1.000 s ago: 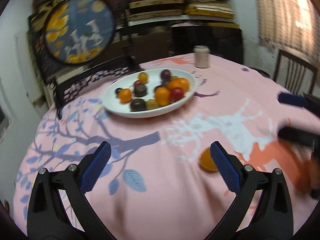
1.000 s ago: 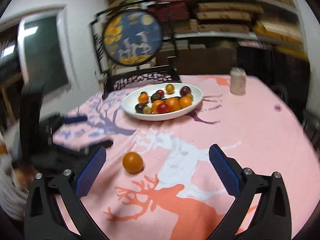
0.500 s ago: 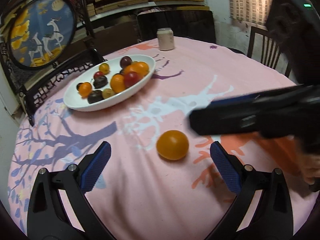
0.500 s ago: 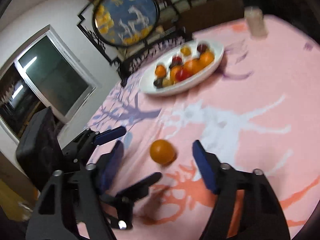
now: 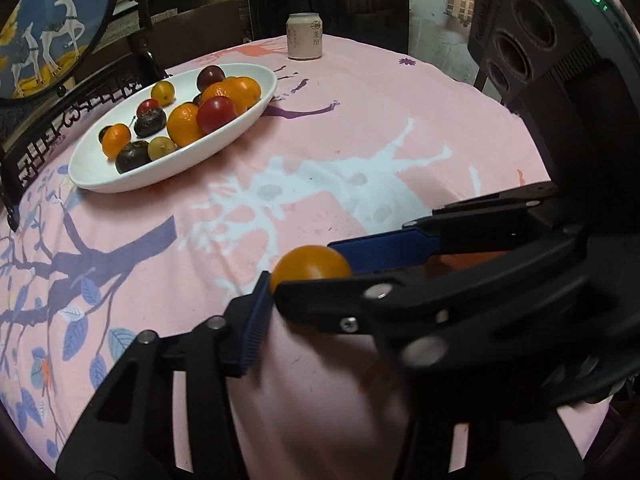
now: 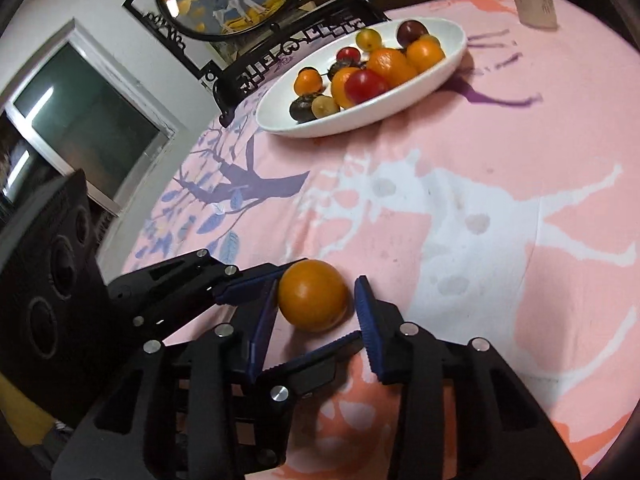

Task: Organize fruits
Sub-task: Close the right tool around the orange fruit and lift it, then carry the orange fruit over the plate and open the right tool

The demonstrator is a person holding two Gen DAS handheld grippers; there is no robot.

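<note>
In the left wrist view the orange (image 5: 310, 266) sits on the pink cloth (image 5: 380, 120), at the near edge of the table and well apart from the white bowl (image 5: 100, 172) of fruit on the far left, with a can (image 5: 305, 36) beyond it. The left gripper (image 5: 320, 280) has just been closing; its left pad (image 5: 252, 328) lies against the orange's left side, but its other finger is hidden behind the right gripper (image 5: 306, 268), which reaches in from the right, so I cannot tell whether these narrowed jaws press the fruit. One blue pad of the right gripper runs behind the orange and its black finger crosses in front. In the right wrist view the orange (image 6: 314, 294) lies between the right gripper's (image 6: 316, 284) pads; these jaws have also just been closing and stand narrow, the left pad (image 6: 262, 328) at the fruit's side and a thin gap showing before the right pad (image 6: 368, 320). The left gripper comes in from the left, one finger at the orange's upper left and the other just below it. The bowl (image 6: 400, 108) stands far up the cloth.
</note>
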